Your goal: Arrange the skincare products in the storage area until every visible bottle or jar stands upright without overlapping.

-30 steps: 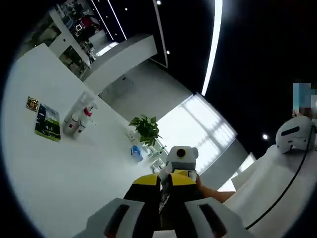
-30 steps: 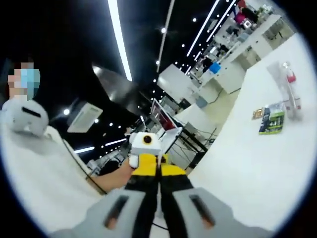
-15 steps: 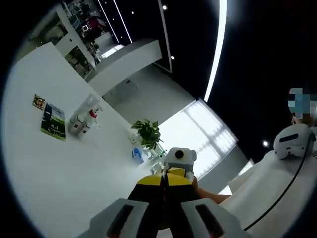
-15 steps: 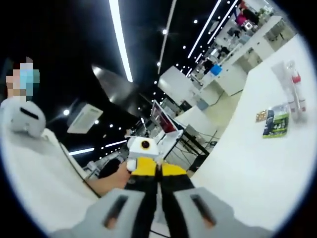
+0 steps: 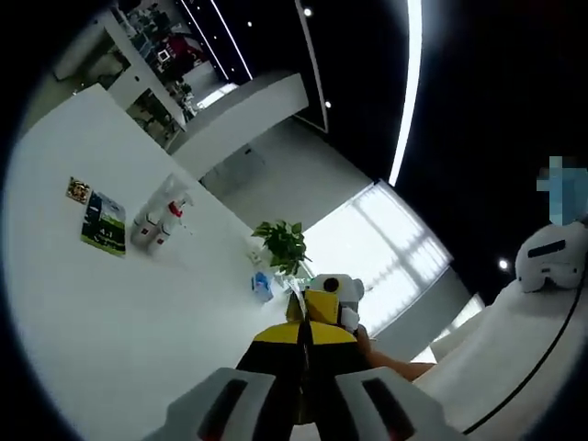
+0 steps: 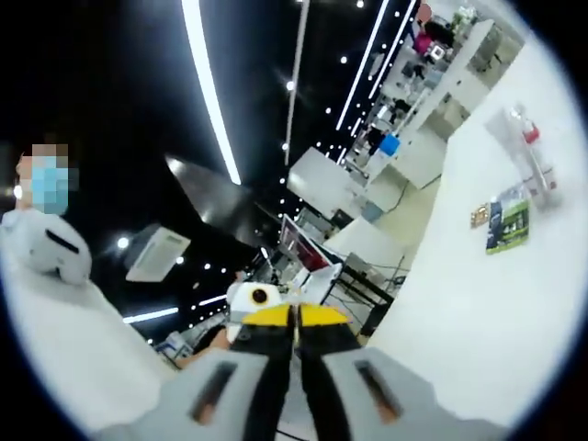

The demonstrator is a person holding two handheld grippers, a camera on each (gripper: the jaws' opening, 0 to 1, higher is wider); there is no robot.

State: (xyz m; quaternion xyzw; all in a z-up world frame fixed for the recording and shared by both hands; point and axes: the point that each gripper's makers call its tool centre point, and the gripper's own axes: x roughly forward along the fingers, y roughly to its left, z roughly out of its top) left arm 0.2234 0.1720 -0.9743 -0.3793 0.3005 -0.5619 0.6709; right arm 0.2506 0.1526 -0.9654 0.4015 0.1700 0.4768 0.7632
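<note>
Far off on the white table [image 5: 110, 340] stand a clear bottle [image 5: 147, 225] and a red-capped bottle [image 5: 173, 216], close together and upright. A green box [image 5: 104, 223] lies flat beside them, with a small gold item [image 5: 78, 190] past it. The right gripper view shows the same bottles [image 6: 531, 152] and green box [image 6: 508, 225]. My two grippers face each other, well away from the products. My left gripper [image 5: 296, 395] is open, with the right gripper's yellow body [image 5: 308, 333] just beyond it. My right gripper [image 6: 294, 390] is open, facing the left gripper's yellow body [image 6: 292, 317].
A potted plant [image 5: 283, 243] and a blue item [image 5: 264, 285] stand at the table's far edge. A person in white with a white headset [image 5: 551, 257] is close behind the grippers. Desks and a screen [image 6: 299, 248] lie beyond the table's edge.
Both views have drifted a little while the grippers stay face to face. My left jaws stand slightly closer together than a second ago. The products have not moved.
</note>
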